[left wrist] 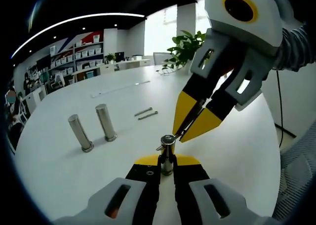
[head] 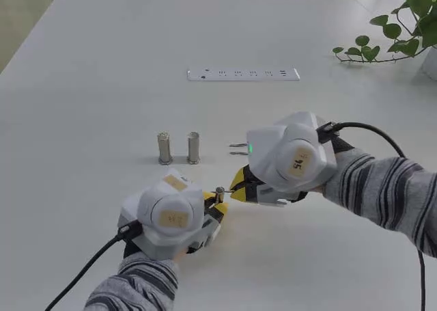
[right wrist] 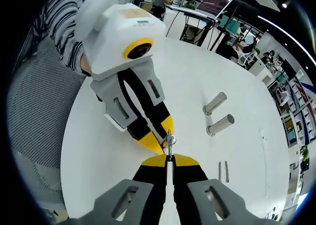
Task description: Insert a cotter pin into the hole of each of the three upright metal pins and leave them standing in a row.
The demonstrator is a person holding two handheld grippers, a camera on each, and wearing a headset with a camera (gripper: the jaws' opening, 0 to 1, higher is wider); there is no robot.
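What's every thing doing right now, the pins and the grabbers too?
left gripper: shut on the held metal pin.
held metal pin: upright.
right gripper: shut on the cotter pin.
cotter pin: at the held metal pin's top; depth unclear.
other metal pins: upright, side by side, bare.
spare cotter pins: flat on the table.

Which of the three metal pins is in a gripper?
The nearest pin, clamped in the left gripper; the other two stand free on the table.

White table (head: 102,85), power strip (head: 243,74), leafy plant (head: 403,31), wall shelving (left wrist: 84,57), bright window (left wrist: 158,32) behind.
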